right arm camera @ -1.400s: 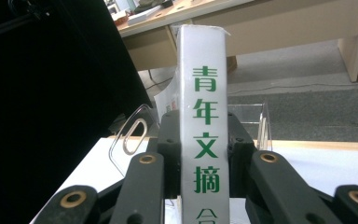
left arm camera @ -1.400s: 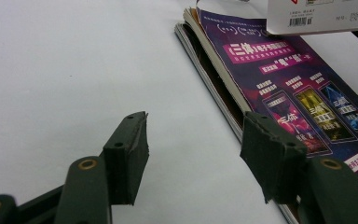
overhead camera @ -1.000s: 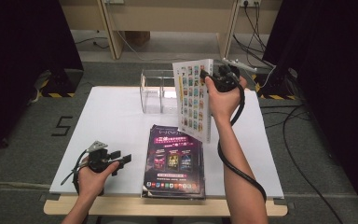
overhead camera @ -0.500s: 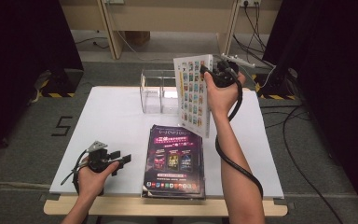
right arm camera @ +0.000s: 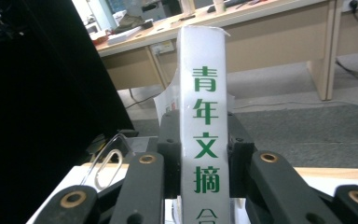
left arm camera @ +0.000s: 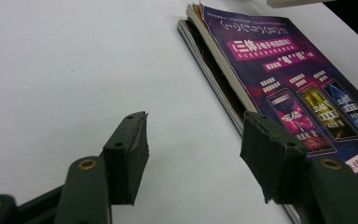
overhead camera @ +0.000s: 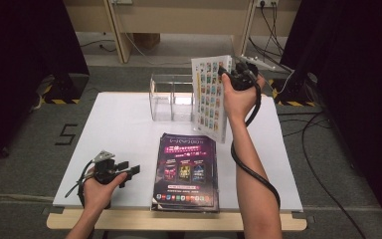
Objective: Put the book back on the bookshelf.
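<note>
Above the clear organizer (overhead camera: 171, 97), right hand-held gripper (overhead camera: 227, 75) clamping upright magazine (overhead camera: 210, 97)

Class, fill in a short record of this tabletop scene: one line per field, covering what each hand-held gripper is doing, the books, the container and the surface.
Right hand-held gripper: shut on the white book, gripping its spine, held upright above the table's far side
Left hand-held gripper: open, holding nothing, low over the table's near left part
Purple book: lies flat on top of a stack at the near edge
Clear box: open-topped, with compartments, beside the white book
Table: white top
</note>
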`<state>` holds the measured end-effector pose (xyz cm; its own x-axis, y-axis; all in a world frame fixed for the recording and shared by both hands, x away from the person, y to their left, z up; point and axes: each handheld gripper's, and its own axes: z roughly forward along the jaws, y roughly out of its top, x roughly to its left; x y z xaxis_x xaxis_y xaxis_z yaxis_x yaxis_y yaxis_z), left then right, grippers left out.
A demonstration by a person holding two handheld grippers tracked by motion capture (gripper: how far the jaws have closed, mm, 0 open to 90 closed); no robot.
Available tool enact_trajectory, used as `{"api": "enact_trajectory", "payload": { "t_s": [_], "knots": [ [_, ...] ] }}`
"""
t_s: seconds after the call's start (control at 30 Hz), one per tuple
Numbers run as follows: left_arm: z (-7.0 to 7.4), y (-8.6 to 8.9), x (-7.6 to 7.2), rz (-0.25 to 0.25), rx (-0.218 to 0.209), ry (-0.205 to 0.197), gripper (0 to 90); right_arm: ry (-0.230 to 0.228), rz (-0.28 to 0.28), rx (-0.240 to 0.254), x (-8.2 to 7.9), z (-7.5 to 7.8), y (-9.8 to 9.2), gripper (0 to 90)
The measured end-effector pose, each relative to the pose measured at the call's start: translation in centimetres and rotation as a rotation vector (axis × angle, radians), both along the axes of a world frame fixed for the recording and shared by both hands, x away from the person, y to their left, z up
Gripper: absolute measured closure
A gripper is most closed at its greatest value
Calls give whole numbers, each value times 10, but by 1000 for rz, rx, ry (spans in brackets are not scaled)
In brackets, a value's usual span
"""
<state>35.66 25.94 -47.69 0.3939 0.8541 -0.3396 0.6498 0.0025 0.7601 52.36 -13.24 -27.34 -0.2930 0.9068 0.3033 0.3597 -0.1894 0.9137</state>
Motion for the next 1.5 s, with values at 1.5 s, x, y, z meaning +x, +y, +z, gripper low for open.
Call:
{"api": "enact_trajectory", "payload": {
  "t_s": [1.5],
  "knots": [
    [-2, 4, 0, 5, -7, 8, 403, -30, -31, -43, 42, -2, 32, 737]
  ]
}}
